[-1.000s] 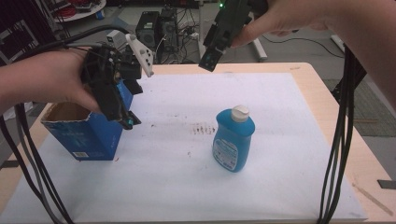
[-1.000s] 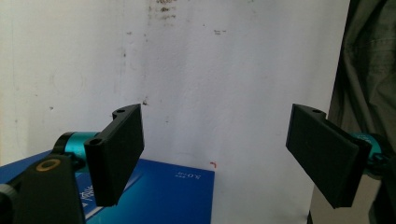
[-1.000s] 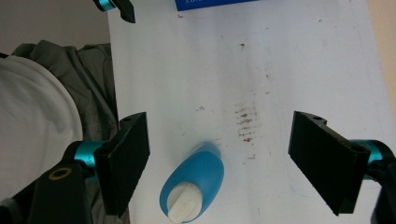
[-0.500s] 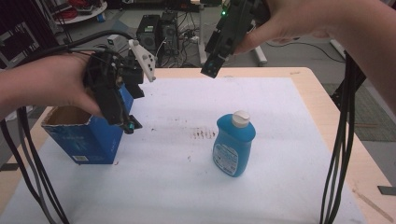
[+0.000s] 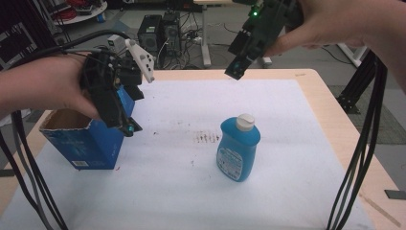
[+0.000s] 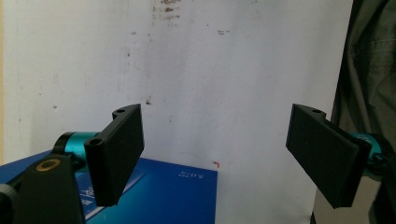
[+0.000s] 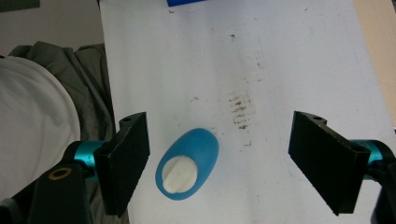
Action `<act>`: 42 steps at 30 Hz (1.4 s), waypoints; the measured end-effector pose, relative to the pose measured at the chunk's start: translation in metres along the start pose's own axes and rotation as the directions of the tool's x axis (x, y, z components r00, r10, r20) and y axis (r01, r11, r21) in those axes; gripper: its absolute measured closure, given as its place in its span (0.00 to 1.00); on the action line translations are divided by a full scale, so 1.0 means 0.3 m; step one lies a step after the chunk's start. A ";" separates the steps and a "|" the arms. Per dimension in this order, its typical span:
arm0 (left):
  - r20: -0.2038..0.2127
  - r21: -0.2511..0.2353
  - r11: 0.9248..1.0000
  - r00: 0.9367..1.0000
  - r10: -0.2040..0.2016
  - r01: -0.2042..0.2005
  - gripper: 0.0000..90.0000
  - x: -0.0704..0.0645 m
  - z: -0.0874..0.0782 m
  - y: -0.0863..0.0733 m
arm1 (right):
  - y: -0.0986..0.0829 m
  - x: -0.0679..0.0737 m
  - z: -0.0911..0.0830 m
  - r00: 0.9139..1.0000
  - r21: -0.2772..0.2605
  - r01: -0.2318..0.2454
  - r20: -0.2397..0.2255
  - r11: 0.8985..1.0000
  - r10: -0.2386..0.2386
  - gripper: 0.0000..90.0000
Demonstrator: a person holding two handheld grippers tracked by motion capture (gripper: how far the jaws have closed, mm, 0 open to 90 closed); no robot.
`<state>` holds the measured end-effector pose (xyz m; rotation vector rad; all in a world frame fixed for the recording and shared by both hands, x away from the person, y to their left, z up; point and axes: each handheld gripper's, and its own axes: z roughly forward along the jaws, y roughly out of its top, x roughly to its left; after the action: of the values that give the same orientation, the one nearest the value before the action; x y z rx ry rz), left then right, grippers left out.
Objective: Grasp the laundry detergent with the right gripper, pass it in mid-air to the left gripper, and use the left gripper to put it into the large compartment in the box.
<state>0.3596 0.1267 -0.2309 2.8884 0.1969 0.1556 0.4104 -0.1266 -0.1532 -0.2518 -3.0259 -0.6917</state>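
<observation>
the blue bottle with its white cap stands upright near the middle of the white sheet that covers the table. the right gripper hangs high above the far side of the table, its fingers spread wide and empty, looking straight down on the bottle. the left gripper hovers at the right edge of the open blue box, well apart from the bottle, its fingers also spread with nothing between them.

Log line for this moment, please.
left gripper: open, over box | right gripper: open, raised above bottle | bottle: upright, untouched
</observation>
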 end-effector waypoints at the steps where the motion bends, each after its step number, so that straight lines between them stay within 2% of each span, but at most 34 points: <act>1: 0.000 0.000 1.000 1.000 -0.001 0.001 0.22 -0.002 0.001 0.000 | -0.015 0.001 -0.003 1.000 -0.010 -0.001 0.007 1.000 0.001 0.22; 10: 0.001 -0.001 1.000 1.000 0.005 -0.005 0.22 -0.002 0.001 -0.002 | -0.112 0.026 -0.017 0.999 -0.067 -0.025 0.029 0.997 0.027 0.22; 18: 0.003 -0.003 1.000 1.000 -0.003 0.003 0.22 -0.005 0.001 -0.008 | -0.248 0.056 0.015 0.995 -0.120 -0.088 0.038 0.989 0.093 0.22; 24: 0.006 -0.006 1.000 1.000 -0.005 0.005 0.21 -0.007 0.006 -0.009 | -0.329 0.075 0.056 0.988 -0.150 -0.146 0.036 0.978 0.153 0.22; 29: 0.008 -0.009 1.000 1.000 -0.003 0.003 0.22 -0.011 0.012 -0.011 | -0.378 0.102 0.085 0.980 -0.207 -0.188 0.026 0.960 0.197 0.22; 33: 0.004 -0.006 1.000 1.000 -0.003 0.003 0.22 -0.011 0.008 -0.015 | -0.406 0.130 0.128 0.976 -0.209 -0.202 0.038 0.957 0.214 0.22; 38: 0.005 -0.007 1.000 1.000 -0.008 0.008 0.22 -0.011 0.007 -0.017 | -0.438 0.155 0.168 0.969 -0.237 -0.229 0.033 0.944 0.243 0.22; 39: 0.002 -0.004 1.000 1.000 0.003 -0.003 0.22 -0.010 0.005 -0.017 | -0.442 0.160 0.174 0.969 -0.238 -0.231 0.035 0.943 0.246 0.22; 42: 0.002 -0.006 1.000 1.000 -0.005 0.005 0.22 -0.012 0.003 -0.016 | -0.450 0.172 0.194 0.968 -0.238 -0.233 0.039 0.943 0.249 0.22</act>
<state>0.3555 0.1305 -0.2332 2.8822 0.2032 0.1519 0.3379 -0.2135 -0.2604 -0.6540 -2.8991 -1.0309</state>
